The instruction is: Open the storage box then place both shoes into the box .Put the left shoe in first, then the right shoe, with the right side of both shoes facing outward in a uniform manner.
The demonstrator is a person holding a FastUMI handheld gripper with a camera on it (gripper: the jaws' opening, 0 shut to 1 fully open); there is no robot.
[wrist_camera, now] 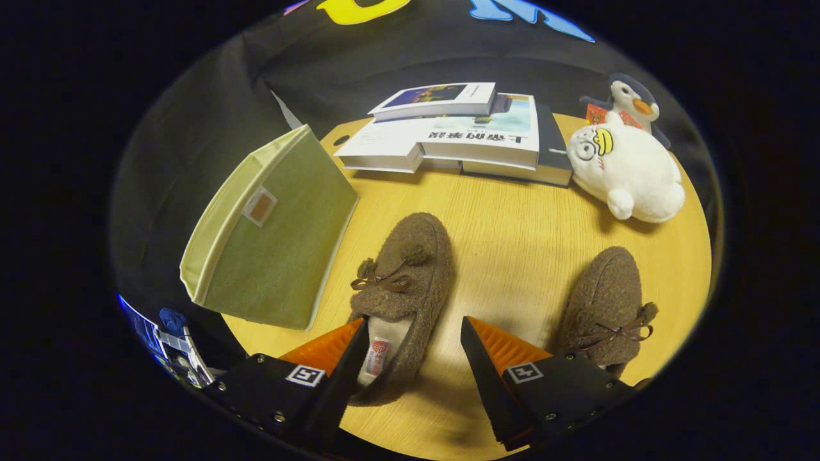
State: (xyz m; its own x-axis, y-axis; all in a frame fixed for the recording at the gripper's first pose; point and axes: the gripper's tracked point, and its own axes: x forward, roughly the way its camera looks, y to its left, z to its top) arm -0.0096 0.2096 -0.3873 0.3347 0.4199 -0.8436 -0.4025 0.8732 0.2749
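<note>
The claw [413,358] hangs with fingers apart over the heel of the near brown fleece slipper [400,288], the green fabric storage box [275,237] at ten o'clock on the worktop [512,224]; soft and light, the slipper probably grips best by its heel wall.

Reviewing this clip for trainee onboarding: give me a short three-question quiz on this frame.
1. True or false: the gripper is shut on a shoe.
2. Which lies between the fingers? A) heel end of the left-hand shoe B) green storage box C) white plush
3. Fill in: beyond the shoes, the stacked books lie beside the white plush and a ___ plush.

Key: 1 false, the fingers stand open; 2 A; 3 penguin. The other shoe lies off to the right on the table.
</note>
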